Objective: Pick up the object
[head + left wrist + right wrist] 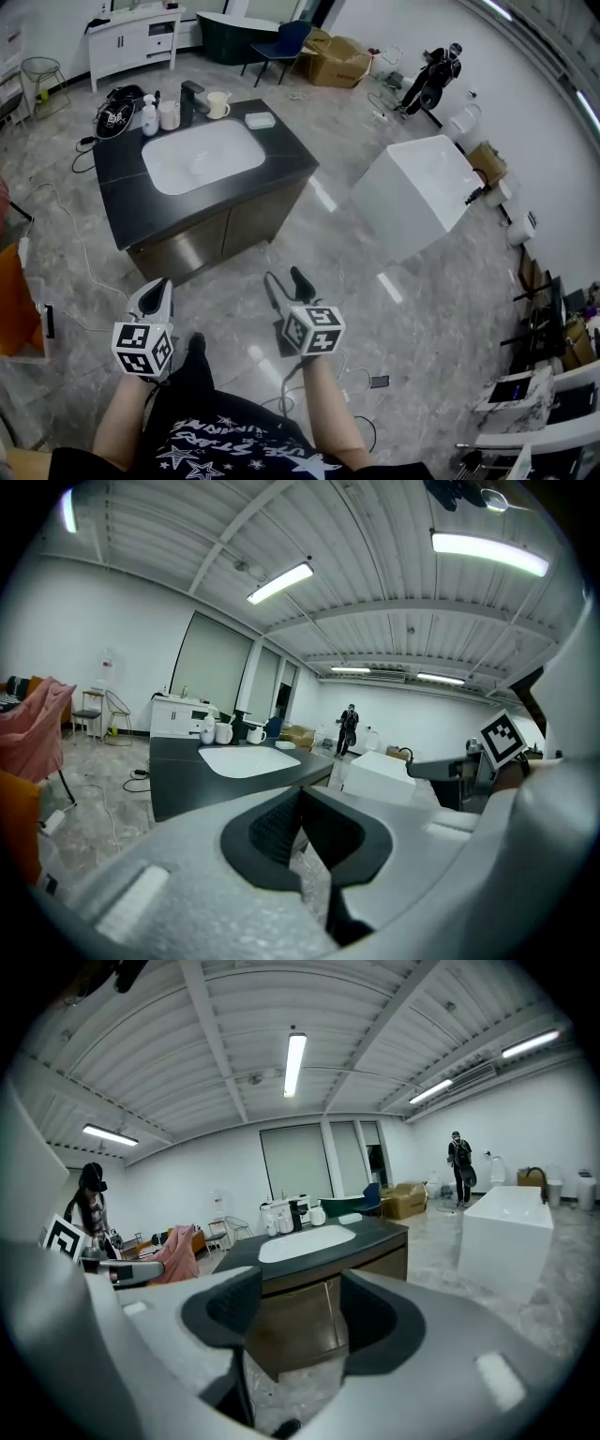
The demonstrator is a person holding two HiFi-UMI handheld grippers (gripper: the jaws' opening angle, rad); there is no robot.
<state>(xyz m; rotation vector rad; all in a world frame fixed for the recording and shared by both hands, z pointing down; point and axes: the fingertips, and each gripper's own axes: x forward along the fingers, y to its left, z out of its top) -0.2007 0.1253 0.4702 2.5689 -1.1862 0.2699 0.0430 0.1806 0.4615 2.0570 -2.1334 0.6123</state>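
Approach stage, by the look of it. Held left gripper (pixel 157 287) closed on nothing; held right gripper (pixel 285 277) spread wide, nothing between its jaws, likely readied for the grab. Pointed both at counter (pixel 141 211), well apart from it. Could not tell which object was meant; judged it among cup (pixel 217 104), bottle (pixel 149 117) and dish (pixel 260 119) beyond basin (pixel 202 155).

Black star-printed shirt (pixel 220 439), grey left gripper (pixel 158 289) and right gripper (pixel 286 279) with marker cubes (pixel 142 349).
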